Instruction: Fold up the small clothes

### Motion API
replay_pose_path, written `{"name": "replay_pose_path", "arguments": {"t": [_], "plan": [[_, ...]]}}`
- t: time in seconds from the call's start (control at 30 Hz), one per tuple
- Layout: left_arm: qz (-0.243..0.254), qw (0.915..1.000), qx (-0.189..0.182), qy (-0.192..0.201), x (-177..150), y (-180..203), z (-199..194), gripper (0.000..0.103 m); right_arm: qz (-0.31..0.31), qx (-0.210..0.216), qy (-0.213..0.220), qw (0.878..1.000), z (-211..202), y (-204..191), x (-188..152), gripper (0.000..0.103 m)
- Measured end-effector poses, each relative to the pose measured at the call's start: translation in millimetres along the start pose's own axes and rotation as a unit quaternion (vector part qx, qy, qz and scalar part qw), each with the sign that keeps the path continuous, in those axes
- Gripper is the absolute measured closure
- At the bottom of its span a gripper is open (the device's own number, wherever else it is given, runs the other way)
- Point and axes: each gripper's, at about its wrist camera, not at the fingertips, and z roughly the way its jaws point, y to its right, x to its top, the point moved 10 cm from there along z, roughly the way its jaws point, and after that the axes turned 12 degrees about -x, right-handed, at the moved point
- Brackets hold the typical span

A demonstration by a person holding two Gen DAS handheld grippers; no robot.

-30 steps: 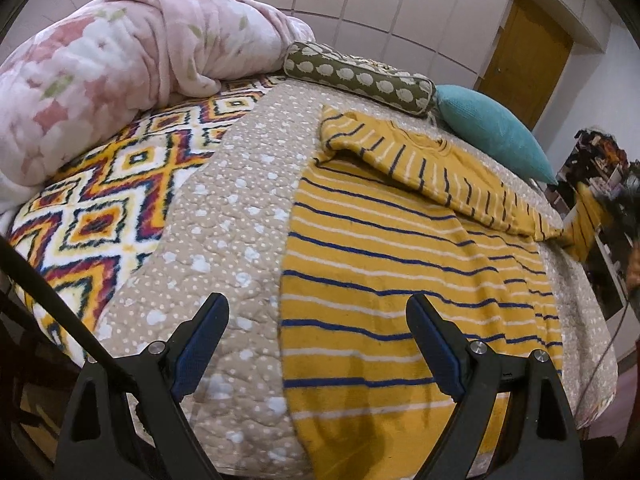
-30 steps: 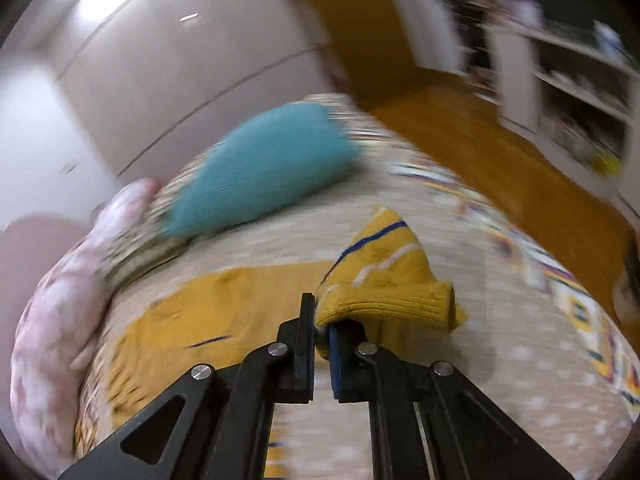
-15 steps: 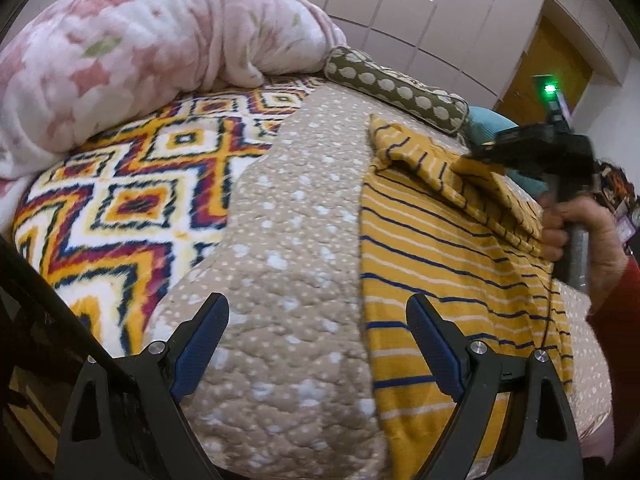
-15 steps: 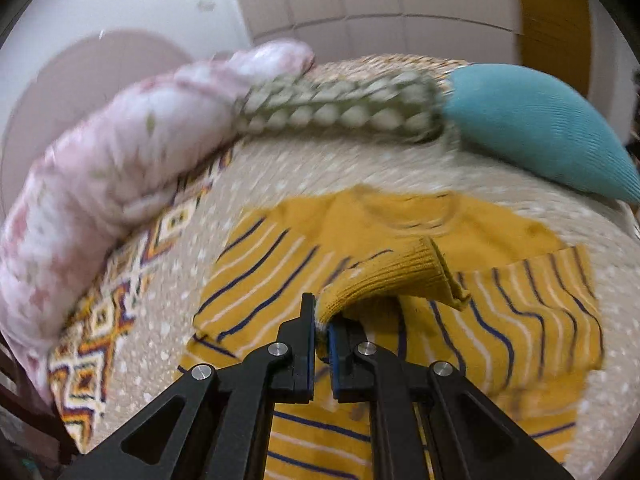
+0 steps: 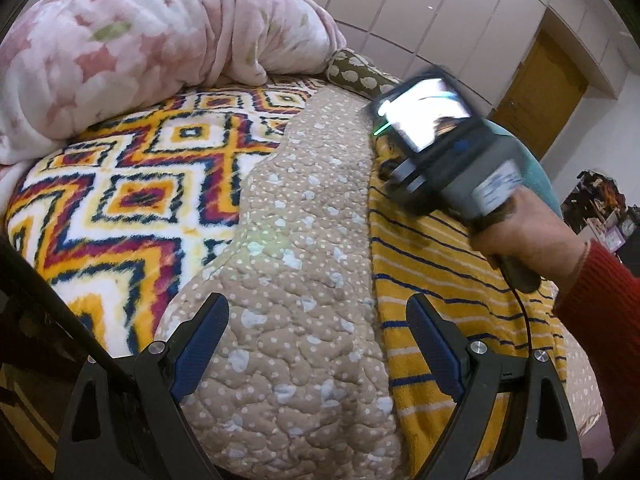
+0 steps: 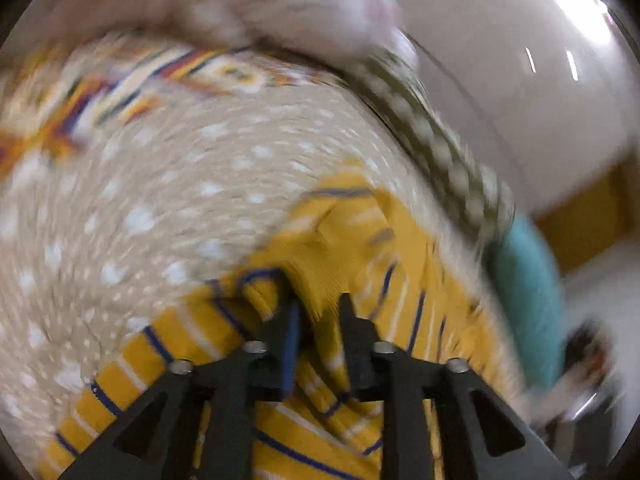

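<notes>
left gripper (image 5: 316,344) agape, empty – right gripper (image 6: 316,312) parted over striped sweater (image 5: 448,280)

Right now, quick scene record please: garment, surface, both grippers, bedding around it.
garment: yellow striped sweater, lying on the bed
surface: beige dotted quilt over a diamond-pattern blanket
left gripper: open, empty, above the quilt edge
right gripper: parted slightly, sleeve cuff at its tips; grip unclear through blur
bedding: pink floral comforter, olive dotted bolster, teal pillow
</notes>
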Motion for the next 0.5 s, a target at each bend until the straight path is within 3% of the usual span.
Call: {"name": "replay_pose_path", "arguments": {"t": [0.07, 0.1, 0.13, 0.23, 0.33, 0.4, 0.5], "plan": [[0.006, 1.0000, -0.003, 0.000, 0, 4, -2, 0.014, -0.093, -0.071, 0.042, 0.992, -10, -21, 8, 0.067], [0.009, 1.0000, -0.004, 0.000, 0, 5, -3, 0.014, -0.119, -0.089, 0.054, 0.987, -14, -27, 9, 0.067], [0.012, 0.9999, -0.002, 0.001, 0, 7, -4, 0.014, -0.129, -0.095, 0.062, 0.985, -17, -30, 11, 0.060], [0.017, 0.9999, 0.003, 0.000, 0, 9, -6, 0.014, -0.078, -0.047, 0.045, 0.995, -23, -18, 10, 0.042], [0.016, 0.9999, 0.006, -0.001, 0, 8, -7, 0.014, 0.018, 0.011, 0.015, 1.000, -26, 21, -5, 0.040], [0.013, 0.9999, 0.007, -0.003, -1, 8, -7, 0.014, 0.082, 0.054, -0.002, 0.995, -31, 42, -25, 0.040], [0.009, 0.9998, -0.006, -0.016, -4, 11, -3, 0.014, 0.197, 0.119, -0.033, 0.973, -42, 88, -81, 0.040]]}}
